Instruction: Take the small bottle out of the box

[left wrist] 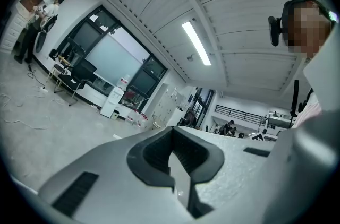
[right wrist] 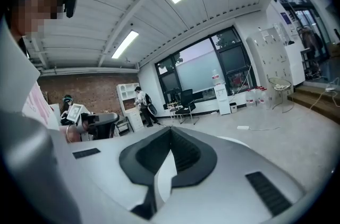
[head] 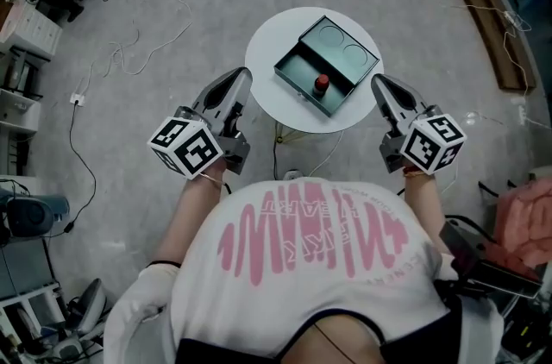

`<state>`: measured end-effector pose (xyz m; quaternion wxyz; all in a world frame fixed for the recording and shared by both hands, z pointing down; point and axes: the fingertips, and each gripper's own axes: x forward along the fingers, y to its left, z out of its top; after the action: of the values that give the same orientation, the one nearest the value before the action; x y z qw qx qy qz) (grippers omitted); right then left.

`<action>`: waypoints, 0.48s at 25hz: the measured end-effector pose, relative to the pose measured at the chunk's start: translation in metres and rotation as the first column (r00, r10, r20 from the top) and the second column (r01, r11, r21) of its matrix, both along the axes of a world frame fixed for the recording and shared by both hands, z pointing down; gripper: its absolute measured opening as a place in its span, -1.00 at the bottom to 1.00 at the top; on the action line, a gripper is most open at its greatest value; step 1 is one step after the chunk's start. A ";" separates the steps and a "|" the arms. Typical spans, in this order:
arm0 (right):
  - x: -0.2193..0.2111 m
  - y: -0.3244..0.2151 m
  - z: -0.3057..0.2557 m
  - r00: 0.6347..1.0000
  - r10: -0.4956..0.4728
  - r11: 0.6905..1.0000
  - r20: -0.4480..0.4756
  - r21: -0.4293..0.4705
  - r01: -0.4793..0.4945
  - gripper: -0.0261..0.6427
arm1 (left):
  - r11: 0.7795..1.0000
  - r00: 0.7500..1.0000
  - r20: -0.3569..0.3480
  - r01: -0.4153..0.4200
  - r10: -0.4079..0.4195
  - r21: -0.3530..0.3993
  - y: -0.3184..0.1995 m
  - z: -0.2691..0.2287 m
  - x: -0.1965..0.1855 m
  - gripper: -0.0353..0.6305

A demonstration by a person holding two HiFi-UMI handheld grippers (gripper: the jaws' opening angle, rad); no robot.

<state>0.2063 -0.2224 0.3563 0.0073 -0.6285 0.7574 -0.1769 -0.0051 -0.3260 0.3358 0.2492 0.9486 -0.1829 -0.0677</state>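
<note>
Bottle (head: 321,84): red-capped, inside the box's open tray.
Box (head: 341,47): teal, on the round white table (head: 267,52).
Left gripper (head: 242,76): jaws together, empty, by the table's left edge.
Right gripper (head: 376,81): jaws together, empty, by the table's right edge.

txt: none legible | shirt (head: 315,237) print: too blurry to rd
</note>
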 end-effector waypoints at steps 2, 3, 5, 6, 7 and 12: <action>0.006 -0.016 -0.004 1.000 0.019 1.000 0.007 0.011 -0.019 -0.91 | 1.000 1.000 -0.005 -0.006 0.006 0.013 -0.018 -0.005 0.003 -0.87; 0.009 -0.023 -0.004 0.999 0.028 0.999 0.015 0.015 -0.029 -0.91 | 1.000 1.000 -0.003 -0.008 0.009 0.018 -0.025 -0.005 0.004 -0.87; 0.011 -0.036 -0.002 0.999 0.040 0.999 0.032 0.018 -0.040 -0.91 | 1.000 1.000 0.006 -0.010 0.010 0.017 -0.038 0.000 0.006 -0.87; 0.013 -0.041 0.000 0.998 0.044 0.999 0.039 0.017 -0.045 -0.91 | 1.000 1.000 0.012 -0.014 0.014 0.013 -0.043 0.005 0.008 -0.87; 0.014 -0.046 0.002 0.998 0.049 0.999 0.043 0.016 -0.050 -0.91 | 1.000 1.000 0.021 -0.020 0.020 0.008 -0.048 0.009 0.010 -0.87; 0.024 -0.067 0.017 0.995 0.064 0.998 0.078 0.013 -0.066 -0.91 | 0.999 0.996 0.070 -0.047 0.048 -0.007 -0.064 0.031 0.026 -0.87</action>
<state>0.2298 -0.2892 0.3731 0.0475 -0.6454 0.7371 -0.1949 0.0206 -0.3897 0.3665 0.2467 0.9538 -0.1692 -0.0278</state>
